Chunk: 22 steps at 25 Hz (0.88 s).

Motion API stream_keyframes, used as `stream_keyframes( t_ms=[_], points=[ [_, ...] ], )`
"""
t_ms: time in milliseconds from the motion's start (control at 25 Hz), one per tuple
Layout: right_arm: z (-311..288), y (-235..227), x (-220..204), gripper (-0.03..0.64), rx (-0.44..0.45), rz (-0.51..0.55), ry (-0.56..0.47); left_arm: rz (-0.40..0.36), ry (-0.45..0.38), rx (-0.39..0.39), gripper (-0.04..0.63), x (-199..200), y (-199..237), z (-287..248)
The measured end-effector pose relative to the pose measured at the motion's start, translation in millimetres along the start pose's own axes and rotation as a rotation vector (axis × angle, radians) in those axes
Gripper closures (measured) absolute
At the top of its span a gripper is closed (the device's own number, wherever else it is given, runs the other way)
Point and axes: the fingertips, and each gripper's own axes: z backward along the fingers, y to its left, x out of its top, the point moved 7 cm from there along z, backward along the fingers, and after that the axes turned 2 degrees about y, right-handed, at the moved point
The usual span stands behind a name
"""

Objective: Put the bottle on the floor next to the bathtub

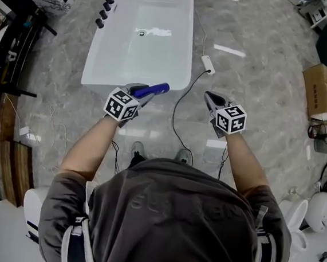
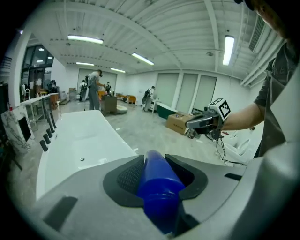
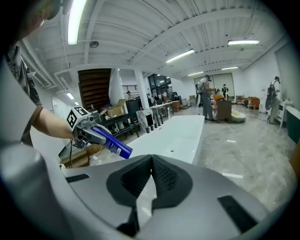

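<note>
Bottle (image 2: 158, 185) first: it is blue and slim, and we have it clamped between the jaws of our left gripper (image 1: 138, 92), the dark pads pressing on both its sides. It runs lengthwise along the jaws, one end reaching out past the tips and the other coming back toward the camera in the left gripper view. In the head view it pokes out of that gripper toward our right, held up in the air and lying nearly level, just at the near end of the white bathtub (image 1: 97, 55). From the right gripper view it slants down away from the left gripper, with a pale label on its side. Our right gripper (image 3: 151, 159) holds nothing: its jaws are closed with the tips touching, and only a narrow slit shows below them. We hold it up beside the left one, apart from the bottle. Below both lies the grey marble floor (image 1: 255, 73), where a black cord (image 1: 175, 112) snakes from a white plug box (image 1: 208, 64) beside the bathtub. Black taps (image 1: 104, 6) stand along the bathtub's left side, and a cardboard box (image 1: 322, 91) sits far off to our right.
</note>
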Motion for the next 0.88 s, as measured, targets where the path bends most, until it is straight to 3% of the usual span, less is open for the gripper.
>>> stream_keyframes(
  t_ms=[360, 560, 880],
  points=[
    [-45, -44, -100, 0.624, 0.014, -0.083, 0.08, -0.017, 0.217, -0.051, 0.46, -74, 5, -116],
    [-84, -56, -171, 0.624, 0.016, -0.126, 0.146, -0.054, 0.314, -0.073, 0.46, -142, 20, -175],
    [-175, -89, -276, 0.624, 0.042, -0.192, 0.219, 0.048, 0.424, -0.03, 0.46, -275, 73, -272]
  ],
)
